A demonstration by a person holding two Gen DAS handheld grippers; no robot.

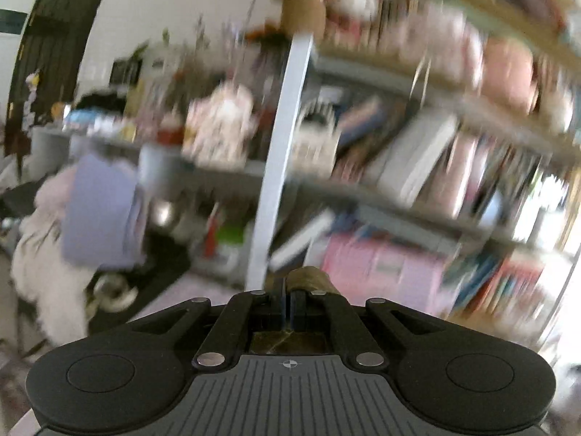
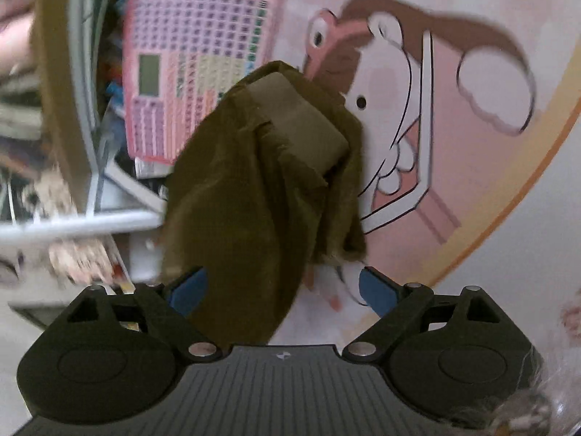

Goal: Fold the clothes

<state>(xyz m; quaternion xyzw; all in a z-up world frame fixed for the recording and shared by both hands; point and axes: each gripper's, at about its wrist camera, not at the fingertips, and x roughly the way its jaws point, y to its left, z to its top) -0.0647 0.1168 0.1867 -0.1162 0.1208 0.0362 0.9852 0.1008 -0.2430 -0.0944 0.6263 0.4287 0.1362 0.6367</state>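
Note:
An olive-brown garment (image 2: 239, 196) hangs in a bunched column in the right wrist view, with a thick folded band (image 2: 297, 123) at its top. Its lower part drops between the blue pads (image 2: 377, 290) of my right gripper (image 2: 283, 289), which stands wide open; the cloth's left edge lies close to the left pad. In the blurred left wrist view my left gripper (image 1: 290, 289) is shut, and a small wad of the same olive cloth (image 1: 308, 278) is pinched at its fingertips. What the garment's hidden far side looks like cannot be seen.
A metal shelf unit (image 1: 279, 138) crammed with books fills the left wrist view, with a lavender box (image 1: 101, 214) and white fluffy fabric (image 1: 43, 261) at left. Behind the garment lie a pink cartoon-print surface (image 2: 454, 83) and a pink keyboard toy (image 2: 196, 54) by a white shelf frame (image 2: 87, 221).

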